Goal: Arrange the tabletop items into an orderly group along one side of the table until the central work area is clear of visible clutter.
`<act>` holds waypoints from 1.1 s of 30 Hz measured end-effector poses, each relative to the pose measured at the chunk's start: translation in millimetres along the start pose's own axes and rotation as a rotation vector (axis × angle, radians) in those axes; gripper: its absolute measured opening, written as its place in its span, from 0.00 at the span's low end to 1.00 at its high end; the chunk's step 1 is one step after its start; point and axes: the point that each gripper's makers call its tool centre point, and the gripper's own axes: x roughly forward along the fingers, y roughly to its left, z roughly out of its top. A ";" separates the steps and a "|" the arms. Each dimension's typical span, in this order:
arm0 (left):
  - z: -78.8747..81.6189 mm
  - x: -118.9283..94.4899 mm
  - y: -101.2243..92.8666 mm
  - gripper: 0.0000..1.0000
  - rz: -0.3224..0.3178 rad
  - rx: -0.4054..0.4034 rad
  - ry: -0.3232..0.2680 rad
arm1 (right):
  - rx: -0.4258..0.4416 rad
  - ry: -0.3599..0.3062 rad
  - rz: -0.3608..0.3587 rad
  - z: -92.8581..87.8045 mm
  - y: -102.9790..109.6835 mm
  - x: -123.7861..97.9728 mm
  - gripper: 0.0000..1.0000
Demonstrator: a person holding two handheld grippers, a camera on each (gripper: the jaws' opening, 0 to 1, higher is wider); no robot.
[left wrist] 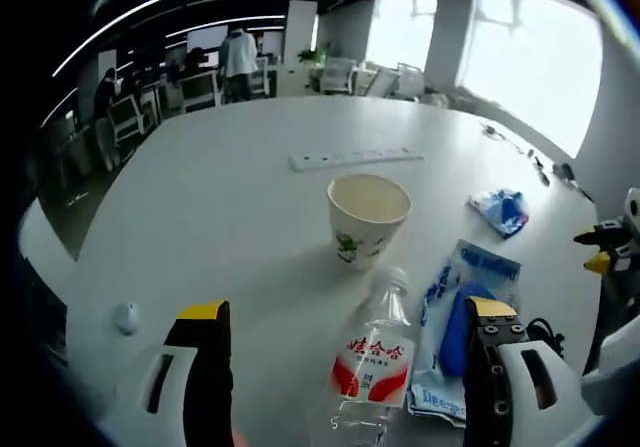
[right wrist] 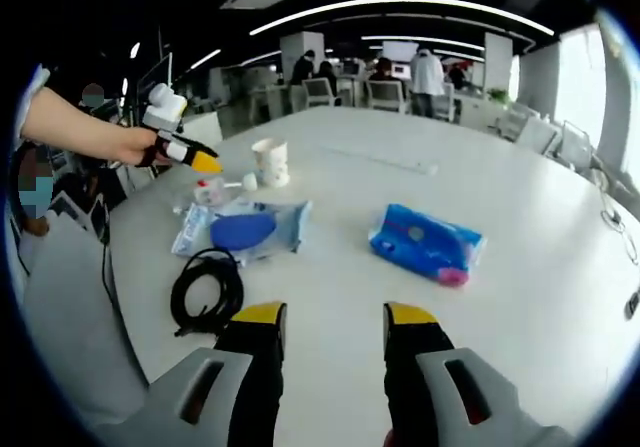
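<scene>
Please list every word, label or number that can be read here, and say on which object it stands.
"娃哈哈": red label of the water bottle, left gripper view.
Blue print on the clear plastic pouch: blurred, unreadable.
Green mark on the paper cup: no readable words.
Blue tissue pack: print too blurred.

The left gripper view looks low across the counter (left wrist: 230, 187), close to the water bottle (left wrist: 373, 362). The right gripper view faces it from farther off. Both share the paper cup (left wrist: 367, 217).

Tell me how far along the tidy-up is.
Barely started. Nothing looks grouped yet: paper cup, water bottle, clear pouch, blue packet and black cable are spread over the table. Both claws, left and right, are open and empty. Everything is left.
</scene>
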 end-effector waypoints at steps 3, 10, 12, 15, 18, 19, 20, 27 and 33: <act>-7.4 -0.7 -4.0 0.91 -0.022 -0.001 0.022 | 0.000 0.000 0.008 2.9 3.0 4.3 0.36; -23.6 -4.5 -4.0 0.84 -0.045 -0.018 0.062 | -0.006 -0.005 0.032 9.7 11.3 14.5 0.35; -27.8 -4.7 -4.7 0.84 -0.057 -0.024 0.078 | -0.004 -0.006 0.036 9.8 12.6 16.0 0.35; -32.8 -5.9 -1.2 0.83 -0.052 -0.030 0.089 | 0.001 -0.005 0.042 8.9 15.0 18.1 0.35; -37.7 -6.9 -3.7 0.83 -0.061 -0.040 0.098 | 0.004 -0.001 0.047 7.3 16.9 19.9 0.35; -39.5 -7.1 -5.0 0.83 -0.063 -0.036 0.102 | 0.007 -0.002 0.049 7.4 17.3 20.2 0.35; -41.8 -7.2 -6.9 0.83 -0.068 -0.030 0.108 | 0.012 -0.003 0.050 7.7 18.0 20.6 0.35; -52.2 -6.7 -10.0 0.81 -0.078 -0.037 0.124 | 0.052 -0.029 0.048 19.5 19.2 25.5 0.34; -57.8 -6.5 -12.8 0.77 -0.091 -0.048 0.129 | 0.048 -0.036 0.057 26.5 24.9 30.8 0.34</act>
